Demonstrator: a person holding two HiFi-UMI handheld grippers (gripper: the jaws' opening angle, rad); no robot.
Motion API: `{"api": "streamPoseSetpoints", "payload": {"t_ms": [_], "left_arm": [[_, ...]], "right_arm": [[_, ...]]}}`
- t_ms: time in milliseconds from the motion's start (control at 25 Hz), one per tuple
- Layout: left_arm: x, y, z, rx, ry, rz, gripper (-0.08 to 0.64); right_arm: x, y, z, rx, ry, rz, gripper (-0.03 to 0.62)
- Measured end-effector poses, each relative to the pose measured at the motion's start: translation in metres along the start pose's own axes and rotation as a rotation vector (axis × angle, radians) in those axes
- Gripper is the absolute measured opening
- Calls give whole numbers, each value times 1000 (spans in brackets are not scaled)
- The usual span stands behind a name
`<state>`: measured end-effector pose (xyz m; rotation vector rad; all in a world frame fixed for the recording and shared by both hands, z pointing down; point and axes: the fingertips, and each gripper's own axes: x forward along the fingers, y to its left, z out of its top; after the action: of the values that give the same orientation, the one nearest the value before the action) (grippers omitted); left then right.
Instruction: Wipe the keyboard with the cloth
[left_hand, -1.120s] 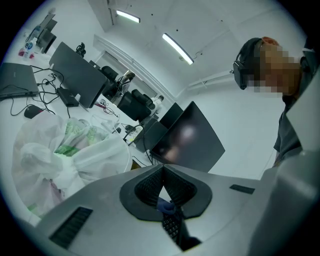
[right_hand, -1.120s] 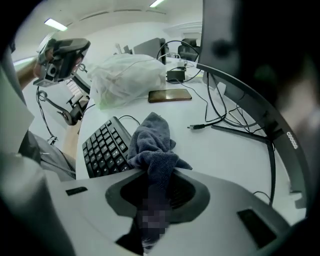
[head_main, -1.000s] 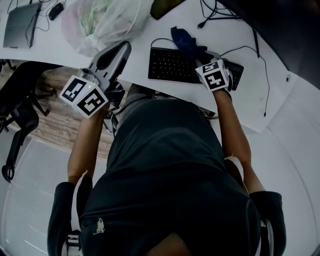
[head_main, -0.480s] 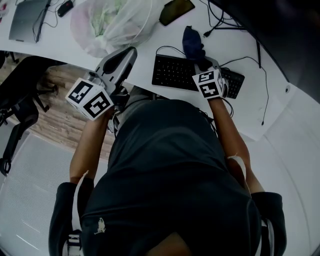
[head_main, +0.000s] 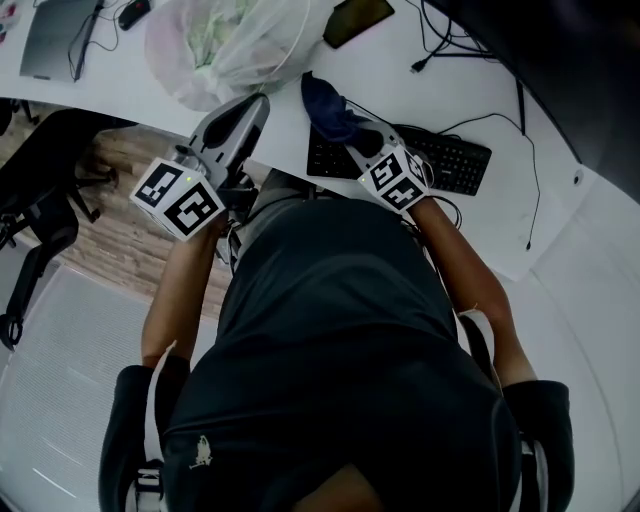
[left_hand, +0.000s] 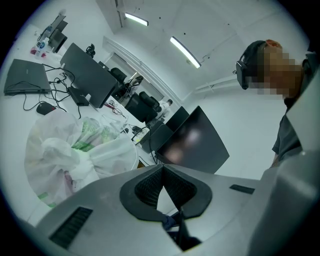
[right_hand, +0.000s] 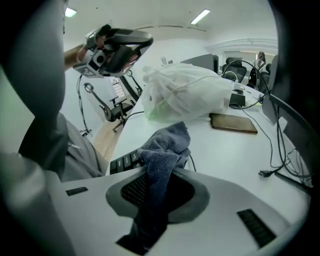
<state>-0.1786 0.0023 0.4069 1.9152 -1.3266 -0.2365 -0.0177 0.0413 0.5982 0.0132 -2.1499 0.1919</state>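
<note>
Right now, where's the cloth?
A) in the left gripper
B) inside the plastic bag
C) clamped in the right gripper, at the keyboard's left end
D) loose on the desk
C: the right gripper view shows the cloth pinched between the jaws of the right gripper, and the head view puts it at the left end of the keyboard.

White desk (head_main: 392, 78), keyboard (head_main: 455, 160), plastic bag (head_main: 230, 45), phone (head_main: 355, 20), laptop (head_main: 55, 40)

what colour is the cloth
The cloth is dark blue, clearest in the right gripper view.
</note>
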Motion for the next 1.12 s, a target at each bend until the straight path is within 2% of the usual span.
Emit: {"api": "streamPoseSetpoints", "payload": {"t_ms": [80, 200, 320, 400, 480, 560, 640, 760, 960, 1120], "left_arm": [[-4, 2, 2, 1, -6, 6, 5], [-9, 4, 4, 4, -11, 9, 5], [-12, 6, 4, 3, -17, 11, 5], [-12, 6, 2, 0, -16, 8, 5], [-11, 3, 0, 2, -13, 0, 5], [-11, -1, 0, 11, -11, -8, 5], [-13, -2, 1, 15, -16, -6, 5], [-19, 1, -1, 13, -19, 6, 5], [-21, 5, -7, 1, -11, 18, 5], [-11, -1, -10, 4, -6, -2, 5]], "right_arm": [[-11, 2, -22, -4, 28, 9, 78], [-32, -13, -53, 49, 99, -75, 78], [-36, -15, -45, 37, 119, -131, 78], [-24, 0, -21, -2, 79, -90, 78], [-9, 19, 0, -24, 52, -10, 78], [2, 29, -1, -22, 89, 54, 79], [1, 27, -17, 22, 130, 78, 79], [-21, 11, -46, 152, 155, 68, 80], [-70, -30, -113, 292, 281, -53, 80], [-94, -48, -146, 328, 358, -127, 80]]}}
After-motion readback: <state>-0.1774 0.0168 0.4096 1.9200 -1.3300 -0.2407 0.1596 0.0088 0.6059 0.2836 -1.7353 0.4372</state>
